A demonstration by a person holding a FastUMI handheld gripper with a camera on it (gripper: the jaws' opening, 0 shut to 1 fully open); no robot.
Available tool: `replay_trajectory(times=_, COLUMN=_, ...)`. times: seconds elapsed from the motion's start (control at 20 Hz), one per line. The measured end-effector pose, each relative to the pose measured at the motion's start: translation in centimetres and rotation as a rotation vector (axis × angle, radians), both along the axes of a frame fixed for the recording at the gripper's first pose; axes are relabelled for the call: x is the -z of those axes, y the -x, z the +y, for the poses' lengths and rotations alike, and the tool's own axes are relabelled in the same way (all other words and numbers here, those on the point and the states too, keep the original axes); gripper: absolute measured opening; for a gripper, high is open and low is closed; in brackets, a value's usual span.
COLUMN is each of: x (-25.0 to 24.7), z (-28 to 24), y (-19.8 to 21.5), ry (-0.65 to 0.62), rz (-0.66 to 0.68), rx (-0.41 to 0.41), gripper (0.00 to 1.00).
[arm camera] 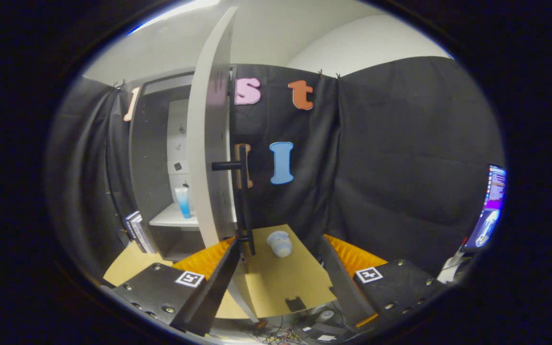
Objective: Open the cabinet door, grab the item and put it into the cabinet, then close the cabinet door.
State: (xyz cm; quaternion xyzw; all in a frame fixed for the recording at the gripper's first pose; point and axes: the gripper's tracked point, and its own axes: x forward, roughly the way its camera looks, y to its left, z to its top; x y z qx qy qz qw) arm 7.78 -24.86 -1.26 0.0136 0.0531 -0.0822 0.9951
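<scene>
In the gripper view we note the gripper [276, 263] with fingers spread apart and empty, the cabinet door [209, 143] swung open edge-on with its vertical black handle [243, 201] just ahead of the left finger, the pale blue item [280, 243] beyond on the cardboard board [281, 282], and a blue-capped tube [183, 201] on the cabinet shelf [173, 218].

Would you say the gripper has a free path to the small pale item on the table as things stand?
Probably yes. The gripper is open, and the pale item sits on the tan table just beyond the fingers, right of the door handle, nothing between.
</scene>
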Motion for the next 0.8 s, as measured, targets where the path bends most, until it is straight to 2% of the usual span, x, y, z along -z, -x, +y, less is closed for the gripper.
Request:
replay_trajectory(times=0.2, x=0.8, z=0.8, y=-1.3, ry=-0.047, rz=0.030, rx=-0.068, gripper=0.97)
replay_trajectory(times=0.35, x=0.7, z=2.0, y=-1.9, ry=-0.035, rz=0.030, rx=-0.136, gripper=0.97)
replay_trajectory(times=0.55, x=1.1, z=7.3, y=-2.2, ry=-0.061, rz=0.032, rx=-0.242, gripper=0.98)
replay_trajectory(times=0.8, x=1.2, z=13.4, y=-3.2, ry=-0.039, rz=0.034, rx=-0.334, gripper=0.98)
